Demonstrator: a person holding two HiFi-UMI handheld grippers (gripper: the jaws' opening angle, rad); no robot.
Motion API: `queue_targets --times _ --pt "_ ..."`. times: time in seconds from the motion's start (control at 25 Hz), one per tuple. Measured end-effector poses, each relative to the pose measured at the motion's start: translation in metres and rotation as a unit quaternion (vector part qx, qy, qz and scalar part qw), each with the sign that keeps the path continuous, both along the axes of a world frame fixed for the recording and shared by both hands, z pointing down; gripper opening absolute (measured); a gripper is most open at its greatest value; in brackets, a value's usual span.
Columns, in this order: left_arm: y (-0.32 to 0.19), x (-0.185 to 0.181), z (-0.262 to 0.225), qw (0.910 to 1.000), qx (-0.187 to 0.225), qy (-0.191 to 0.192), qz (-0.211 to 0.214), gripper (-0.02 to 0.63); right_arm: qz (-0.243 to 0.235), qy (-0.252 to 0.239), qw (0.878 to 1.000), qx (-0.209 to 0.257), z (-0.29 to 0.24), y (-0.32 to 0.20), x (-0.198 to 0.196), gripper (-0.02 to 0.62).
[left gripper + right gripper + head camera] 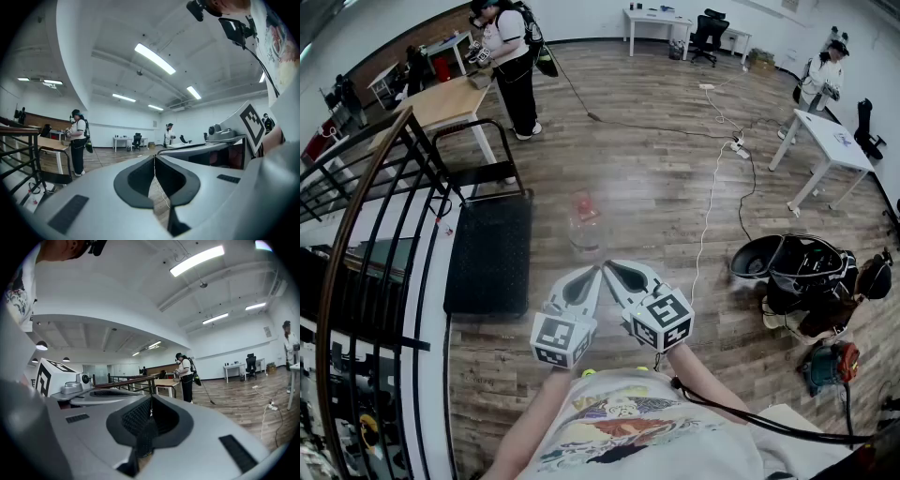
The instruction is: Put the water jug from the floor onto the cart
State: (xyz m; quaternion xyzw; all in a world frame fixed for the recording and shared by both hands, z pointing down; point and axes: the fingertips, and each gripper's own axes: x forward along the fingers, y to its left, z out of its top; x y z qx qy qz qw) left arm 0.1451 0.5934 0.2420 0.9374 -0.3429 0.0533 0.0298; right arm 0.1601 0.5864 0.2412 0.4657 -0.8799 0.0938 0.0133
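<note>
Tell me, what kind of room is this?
Probably a big open office or lab workspace. A white desk stands on the wooden floor, a black office chair sits by the far desk, and power cables trail across the floor.

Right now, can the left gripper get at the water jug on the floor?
Probably yes. The water jug stands on bare floor ahead of the left gripper, beside the cart, with nothing between them. Its fingers are shut, though, so they'd have to open first.
</note>
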Motion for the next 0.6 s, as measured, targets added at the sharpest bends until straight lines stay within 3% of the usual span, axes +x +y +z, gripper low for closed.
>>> queue_targets --times 0.6 --pt "-0.0063 -0.0102 -0.0036 1.0000 -0.004 0.007 -0.002 0.014 0.002 0.012 1.000 0.004 -0.0042 -0.0063 -0.0101 0.026"
